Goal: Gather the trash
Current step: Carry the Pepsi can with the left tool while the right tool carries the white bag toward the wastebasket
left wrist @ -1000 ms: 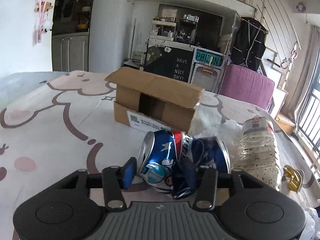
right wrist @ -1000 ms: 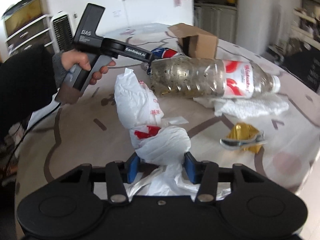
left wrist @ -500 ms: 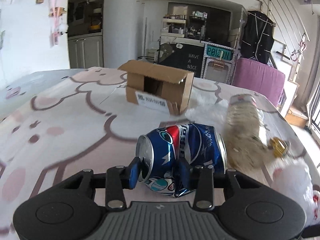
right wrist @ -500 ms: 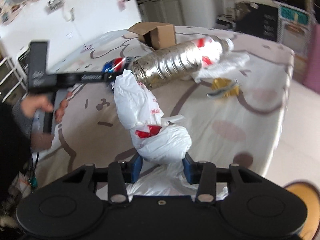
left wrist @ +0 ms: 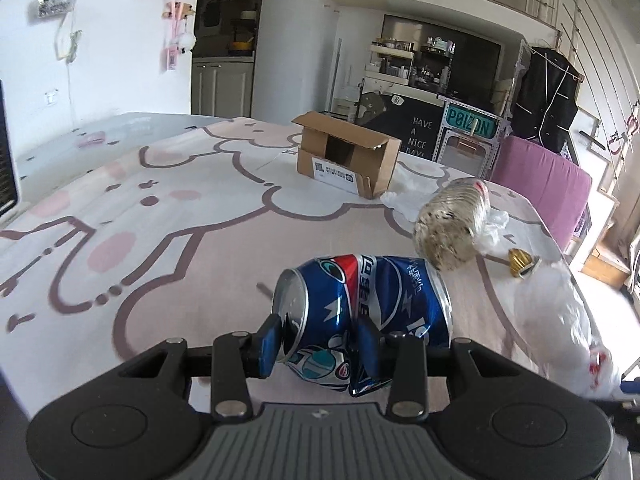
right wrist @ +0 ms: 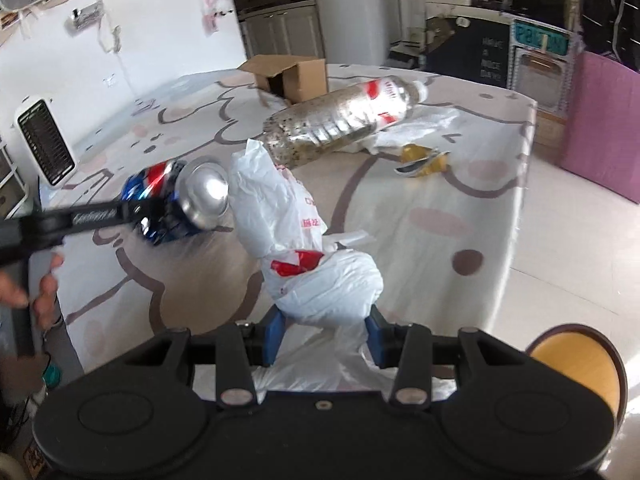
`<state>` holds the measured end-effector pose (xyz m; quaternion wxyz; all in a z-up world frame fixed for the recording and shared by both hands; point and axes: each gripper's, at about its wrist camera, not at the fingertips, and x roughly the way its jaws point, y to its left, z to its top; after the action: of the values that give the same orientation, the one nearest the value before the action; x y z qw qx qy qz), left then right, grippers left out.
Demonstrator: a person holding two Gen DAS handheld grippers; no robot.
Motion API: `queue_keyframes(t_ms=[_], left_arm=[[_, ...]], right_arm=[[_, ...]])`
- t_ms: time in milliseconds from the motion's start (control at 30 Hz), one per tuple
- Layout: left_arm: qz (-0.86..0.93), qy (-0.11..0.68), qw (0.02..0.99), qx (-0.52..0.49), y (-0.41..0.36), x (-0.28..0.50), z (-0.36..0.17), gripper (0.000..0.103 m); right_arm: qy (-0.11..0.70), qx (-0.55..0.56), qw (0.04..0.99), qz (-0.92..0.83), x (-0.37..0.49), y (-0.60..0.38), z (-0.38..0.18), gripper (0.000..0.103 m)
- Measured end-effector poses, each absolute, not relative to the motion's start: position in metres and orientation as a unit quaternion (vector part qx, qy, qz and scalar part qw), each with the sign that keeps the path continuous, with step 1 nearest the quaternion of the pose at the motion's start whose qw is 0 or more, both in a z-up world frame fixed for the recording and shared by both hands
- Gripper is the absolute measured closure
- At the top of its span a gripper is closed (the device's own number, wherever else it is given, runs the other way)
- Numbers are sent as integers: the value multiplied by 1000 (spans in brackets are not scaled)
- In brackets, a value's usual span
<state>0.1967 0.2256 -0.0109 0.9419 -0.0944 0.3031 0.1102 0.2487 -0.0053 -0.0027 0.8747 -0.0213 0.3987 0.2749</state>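
Note:
My left gripper (left wrist: 320,344) is shut on a crushed blue Pepsi can (left wrist: 372,312) and holds it above the table; the can also shows in the right wrist view (right wrist: 180,196). My right gripper (right wrist: 322,330) is shut on a white plastic bag (right wrist: 304,248), lifted at the table's near edge; the bag shows at the right of the left wrist view (left wrist: 560,324). A dirty clear plastic bottle (right wrist: 340,120) lies on the patterned tablecloth (left wrist: 140,220), with a gold wrapper (right wrist: 422,158) beside it.
An open cardboard box (left wrist: 348,158) stands at the far side of the table. Crumpled white plastic (right wrist: 416,128) lies under the bottle. A white heater (right wrist: 42,140) stands at left. A yellow stool (right wrist: 580,364) is on the floor past the table edge.
The left gripper has lifted the can off the table and pulled back away from the box. The right gripper with the bag has swung, so the bottle now lies farther off.

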Motion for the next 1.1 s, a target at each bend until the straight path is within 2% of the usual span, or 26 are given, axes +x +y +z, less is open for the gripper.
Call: queue_keyframes(t_ms=[467, 1100], left_arm=[[114, 267, 954, -72, 174, 141, 18, 62], [60, 250, 965, -48, 109, 121, 40, 62]], right_arm=[[378, 40, 899, 218, 210, -43, 16, 62], [334, 83, 926, 156, 181, -108, 34, 62]])
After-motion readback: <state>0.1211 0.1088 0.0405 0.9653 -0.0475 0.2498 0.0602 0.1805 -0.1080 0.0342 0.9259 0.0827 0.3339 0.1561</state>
